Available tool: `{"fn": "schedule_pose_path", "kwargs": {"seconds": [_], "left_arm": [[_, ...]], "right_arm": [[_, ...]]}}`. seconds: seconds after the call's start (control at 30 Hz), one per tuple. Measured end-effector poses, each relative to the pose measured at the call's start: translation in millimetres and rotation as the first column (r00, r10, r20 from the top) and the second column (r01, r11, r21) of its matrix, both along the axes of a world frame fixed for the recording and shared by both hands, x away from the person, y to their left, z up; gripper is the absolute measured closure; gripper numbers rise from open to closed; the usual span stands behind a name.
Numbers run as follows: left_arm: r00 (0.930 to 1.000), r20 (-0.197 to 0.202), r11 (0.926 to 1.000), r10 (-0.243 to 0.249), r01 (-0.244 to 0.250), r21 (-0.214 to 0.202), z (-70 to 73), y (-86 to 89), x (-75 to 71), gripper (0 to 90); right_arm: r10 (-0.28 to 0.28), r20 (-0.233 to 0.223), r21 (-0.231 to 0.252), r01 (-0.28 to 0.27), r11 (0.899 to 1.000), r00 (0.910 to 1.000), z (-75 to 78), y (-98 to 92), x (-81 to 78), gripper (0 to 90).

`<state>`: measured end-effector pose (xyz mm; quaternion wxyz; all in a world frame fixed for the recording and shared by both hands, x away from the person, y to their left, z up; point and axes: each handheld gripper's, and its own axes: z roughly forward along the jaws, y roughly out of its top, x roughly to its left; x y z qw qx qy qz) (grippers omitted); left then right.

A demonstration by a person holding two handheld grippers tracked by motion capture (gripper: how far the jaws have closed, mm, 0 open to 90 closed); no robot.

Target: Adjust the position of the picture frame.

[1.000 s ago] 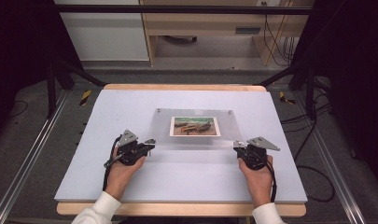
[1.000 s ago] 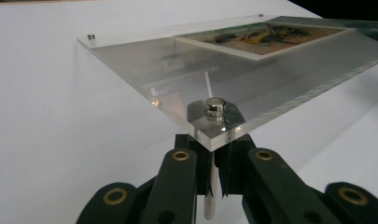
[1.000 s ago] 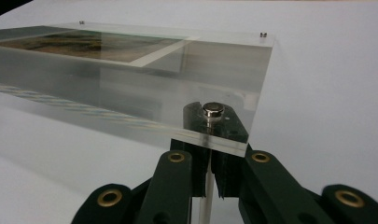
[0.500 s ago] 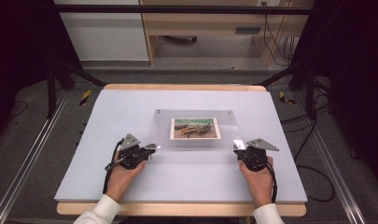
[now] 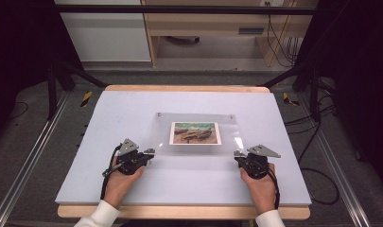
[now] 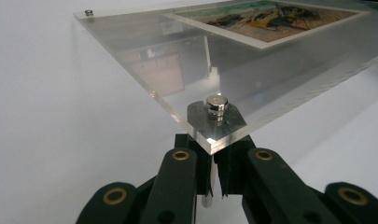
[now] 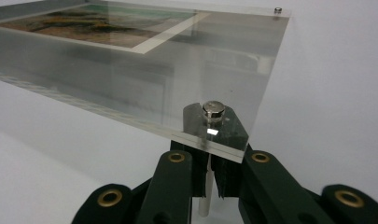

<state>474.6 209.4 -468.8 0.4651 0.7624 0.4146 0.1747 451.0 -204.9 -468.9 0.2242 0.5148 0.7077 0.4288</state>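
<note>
Two grippers pinch the near corners of a clear plastic picture frame (image 5: 195, 135) on the white counter (image 5: 132, 104).

On the left, the left gripper (image 6: 213, 179) has its black jaws squeezed on the thin silver leg (image 6: 209, 198) under the frame's corner, below a shiny round bolt (image 6: 216, 102). In the middle sits a small painting of boats (image 5: 195, 133) with a white border. On the right, the right gripper (image 7: 209, 179) squeezes the silver leg (image 7: 204, 198) at the other near corner the same way.

High view looks down over the desk (image 5: 132, 109) from afar; each tool view sits close, facing the shared picture frame (image 6: 186, 60).
</note>
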Motion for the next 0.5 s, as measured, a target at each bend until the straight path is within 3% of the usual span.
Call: {"fn": "schedule_pose_path", "kwargs": {"seconds": [0.3, 0.5], "left_arm": [[0.9997, -0.018, 0.9989, -0.018, 0.019, 0.043, -4.3, -1.0, -11.8, 84.0], [0.9998, -0.017, 0.9990, -0.014, 0.014, 0.041, -4.4, -0.7, -12.7, 84.0]], "right_arm": [[0.010, -0.028, -0.018, -0.011, 1.000, 0.9996, -3.9, -1.1, -6.7, 84.8], [0.010, -0.035, -0.019, -0.010, 1.000, 0.9993, -5.1, -0.3, -8.3, 84.9]]}}
